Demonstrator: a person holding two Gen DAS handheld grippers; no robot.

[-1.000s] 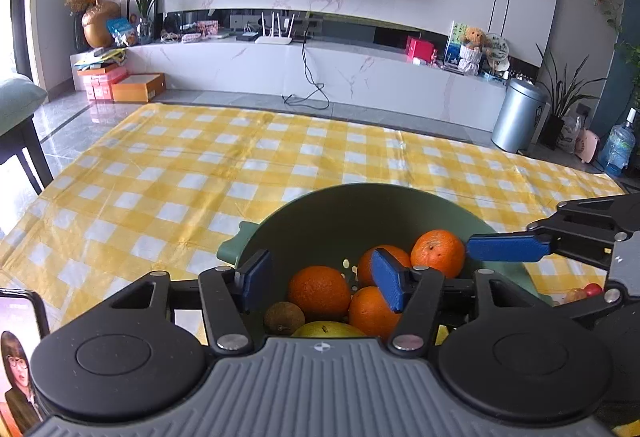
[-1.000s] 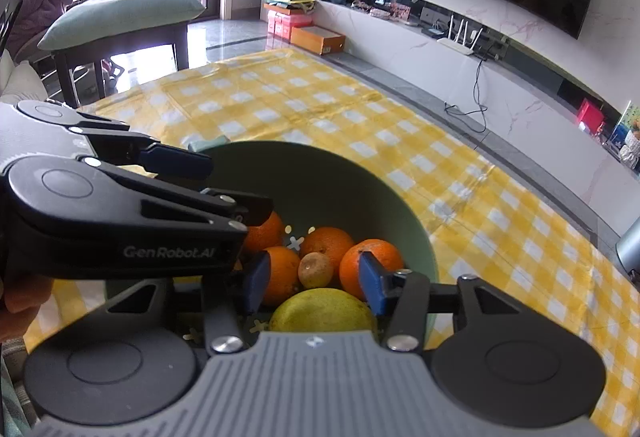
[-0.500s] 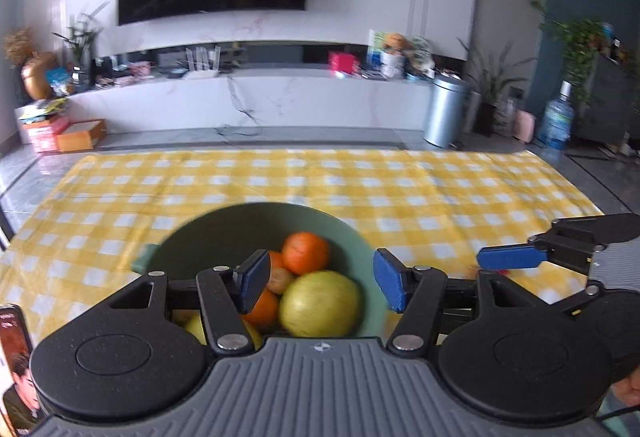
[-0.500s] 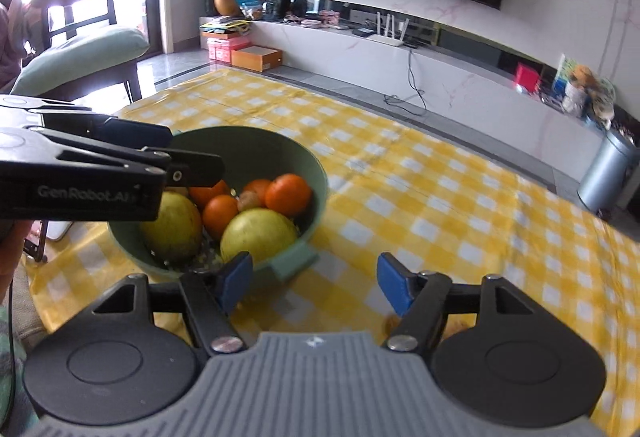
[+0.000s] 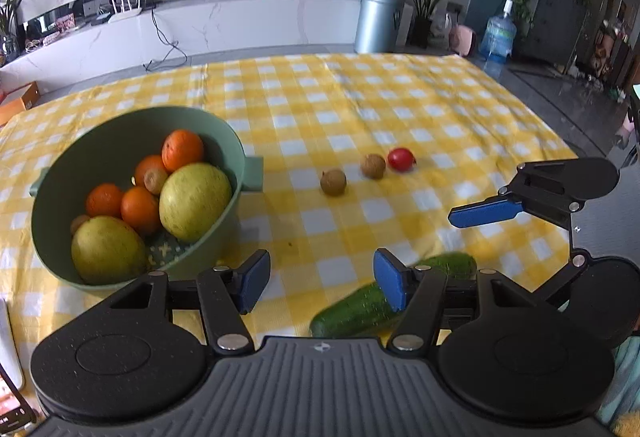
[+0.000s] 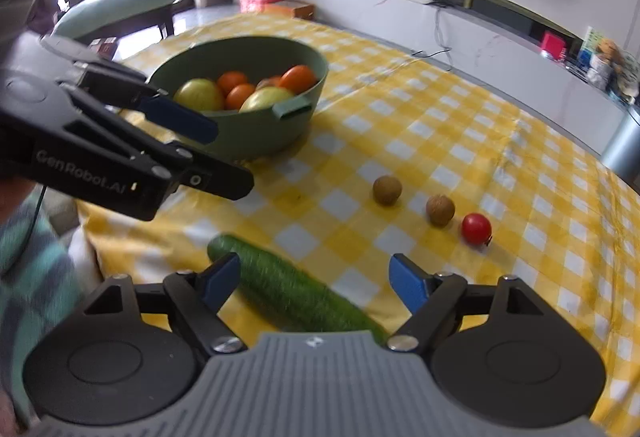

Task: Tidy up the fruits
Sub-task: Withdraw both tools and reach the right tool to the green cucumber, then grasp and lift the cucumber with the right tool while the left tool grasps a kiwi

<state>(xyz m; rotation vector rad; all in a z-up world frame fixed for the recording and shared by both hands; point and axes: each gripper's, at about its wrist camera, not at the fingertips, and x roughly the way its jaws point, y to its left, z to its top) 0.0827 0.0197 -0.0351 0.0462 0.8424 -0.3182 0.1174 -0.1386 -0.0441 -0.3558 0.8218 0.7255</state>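
Living room, counter under a yellow-and-white checked cloth, TV wall and white media unit behind. Left hand-held gripper: blue-padded fingers apart, nothing between them, over bare cloth. Right hand-held gripper: fingers wide apart, empty, straddling a long dark-green cucumber that lies flat on the cloth just below; not touching it as far as I can tell. In the left view the same cucumber sits partly behind the left gripper's right finger. Sage-green round plastic bowl with side handles sits left of the left gripper, holding oranges and two large yellow-green fruits. Further out, loose on the cloth in a row: two small brown round fruits and a small red cherry tomato, well apart from the bowl.
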